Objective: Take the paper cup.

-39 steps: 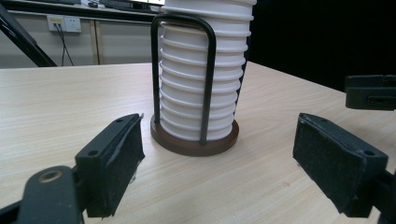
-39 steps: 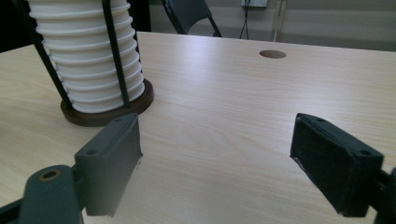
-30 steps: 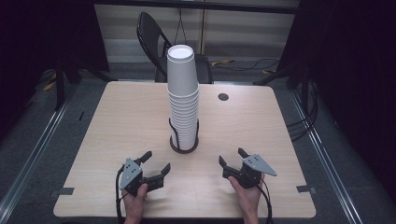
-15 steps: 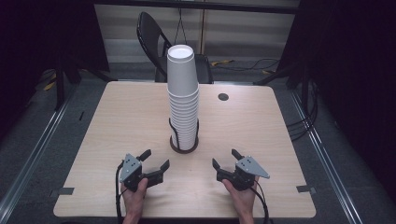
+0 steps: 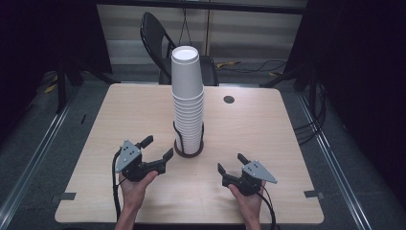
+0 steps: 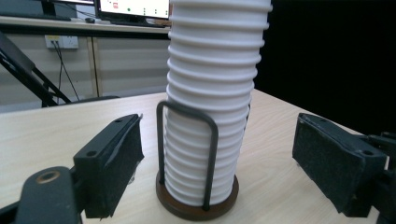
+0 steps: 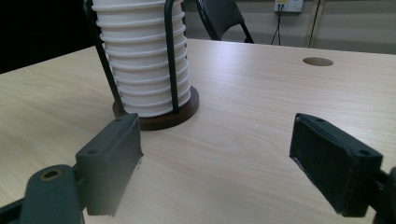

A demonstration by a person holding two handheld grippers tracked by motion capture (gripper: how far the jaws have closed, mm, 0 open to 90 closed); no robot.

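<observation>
Wooden table holds a tall stack of white cups in a holder. Left gripper and right gripper both gape wide, grasping nothing.

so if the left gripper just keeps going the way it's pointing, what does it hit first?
Most likely the cup stack in its wire holder: in the left gripper view both sit straight ahead between the open jaws of the left gripper. The front wire loop looks nearest, though depth is hard to judge.

Black grippers, grey three-cornered plates, trailing cables.
</observation>
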